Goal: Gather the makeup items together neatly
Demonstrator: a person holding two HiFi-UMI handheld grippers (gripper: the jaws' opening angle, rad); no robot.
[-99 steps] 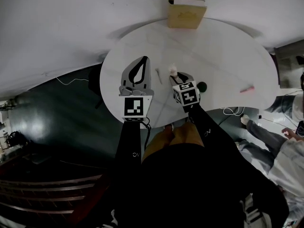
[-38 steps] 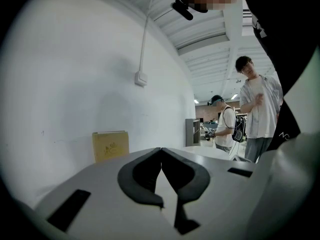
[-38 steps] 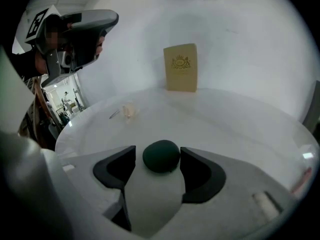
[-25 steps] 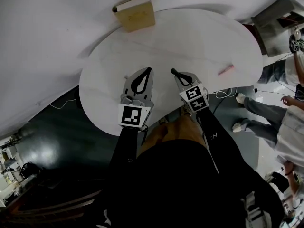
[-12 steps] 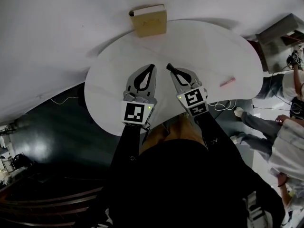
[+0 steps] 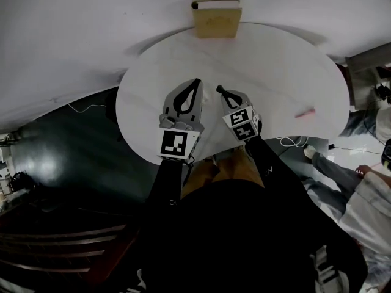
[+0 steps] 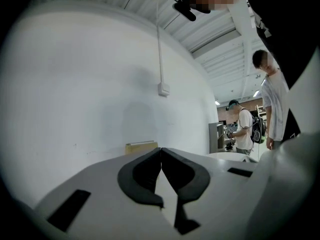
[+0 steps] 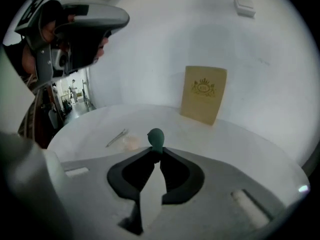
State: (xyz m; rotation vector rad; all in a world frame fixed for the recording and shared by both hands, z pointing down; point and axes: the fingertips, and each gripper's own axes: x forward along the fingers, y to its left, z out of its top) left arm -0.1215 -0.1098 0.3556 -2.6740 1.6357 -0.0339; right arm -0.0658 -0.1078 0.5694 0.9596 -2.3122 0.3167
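Note:
My right gripper is shut on a dark green makeup sponge, which sticks out past the jaw tips above the round white table. Just beyond it on the table lie slim metal tweezers and a pale round puff. In the head view the right gripper hangs over the table's near middle, close beside my left gripper. The left gripper is shut on nothing and points level. A pink stick lies far to the right on the table.
A tan box with a gold crest stands at the table's far edge against the white wall. People stand off to the right beyond the table. Cables trail on the dark floor near the table's edge.
Four seconds ago the green sponge lay on the table right of my right gripper; now that gripper holds it. Over the last second both grippers shifted a little over the table.

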